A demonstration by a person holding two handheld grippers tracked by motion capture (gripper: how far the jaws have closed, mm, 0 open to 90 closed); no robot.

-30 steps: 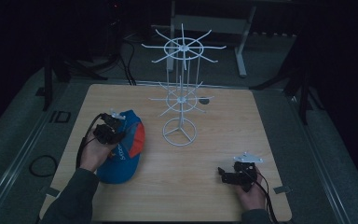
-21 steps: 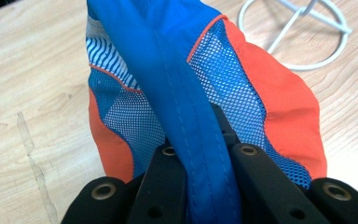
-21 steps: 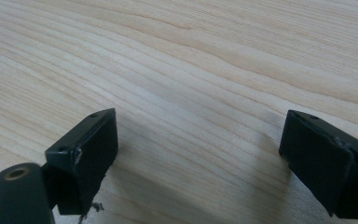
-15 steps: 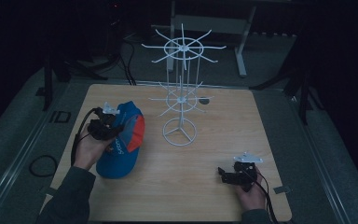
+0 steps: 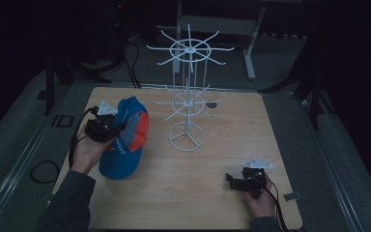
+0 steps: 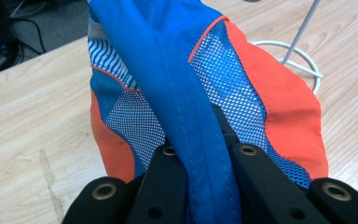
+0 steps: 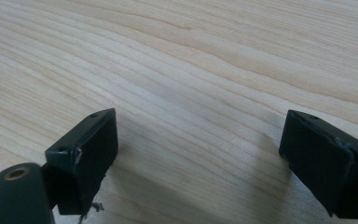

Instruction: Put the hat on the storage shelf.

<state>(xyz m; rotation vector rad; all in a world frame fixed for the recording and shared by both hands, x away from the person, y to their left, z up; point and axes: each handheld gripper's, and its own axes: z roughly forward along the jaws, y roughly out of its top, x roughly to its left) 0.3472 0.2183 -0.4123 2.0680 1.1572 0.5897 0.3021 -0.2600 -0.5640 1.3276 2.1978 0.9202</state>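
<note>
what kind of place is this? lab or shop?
Likely a lab or test room, not a shop: one bare wooden table in a dark space, cables on the floor, another desk frame behind, and an empty white rack with one cap.

From my station I get 3 feeds. The high view hangs above my side of the wooden table (image 5: pixel 212 193), looking forward and down from far off, so the whole top and the dark floor beyond fit in. The left gripper view rides on the left gripper (image 5: pixel 101 128) and looks along its jaws from very close; the blue and orange cap (image 6: pixel 200 93) sits right ahead of them, with the white wire stand's (image 6: pixel 298 51) base ring just beyond to the right. Both also appear in the high view. The right gripper view rides on the right gripper (image 5: pixel 244 182), looking steeply down at wood grain just past its jaws.
</note>
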